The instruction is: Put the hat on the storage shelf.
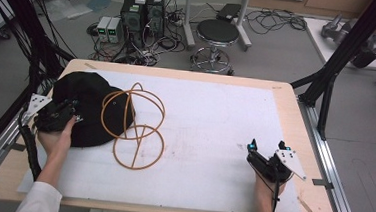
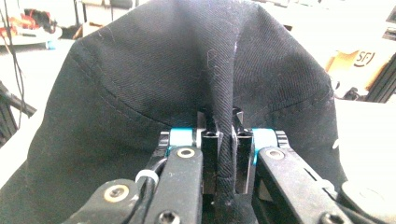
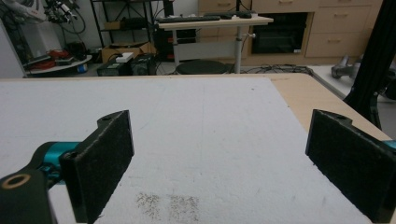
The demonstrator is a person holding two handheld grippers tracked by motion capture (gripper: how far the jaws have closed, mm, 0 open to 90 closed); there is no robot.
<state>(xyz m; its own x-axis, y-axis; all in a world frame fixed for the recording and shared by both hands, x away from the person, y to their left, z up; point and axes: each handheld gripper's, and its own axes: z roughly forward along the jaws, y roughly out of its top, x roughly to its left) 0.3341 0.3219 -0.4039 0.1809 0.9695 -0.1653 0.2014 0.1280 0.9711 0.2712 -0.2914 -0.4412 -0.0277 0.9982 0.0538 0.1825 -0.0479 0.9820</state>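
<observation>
At the left of the frame, the left gripper [image 1: 70, 112] was clamped on a fold of the black hat [image 1: 91, 104]. The right gripper [image 1: 265, 154] rested lower right, jaws apart, empty. Grasp step; a lift likely follows, clearing the orange hoop [image 1: 135, 127].

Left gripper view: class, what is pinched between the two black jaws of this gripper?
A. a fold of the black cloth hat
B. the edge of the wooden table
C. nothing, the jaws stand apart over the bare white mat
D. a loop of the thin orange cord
A: in the left gripper view the left gripper has its jaws closed on a ridge of the black cloth hat, whose twill fabric rises between them; the thin orange cord lies apart on the white mat.
</observation>
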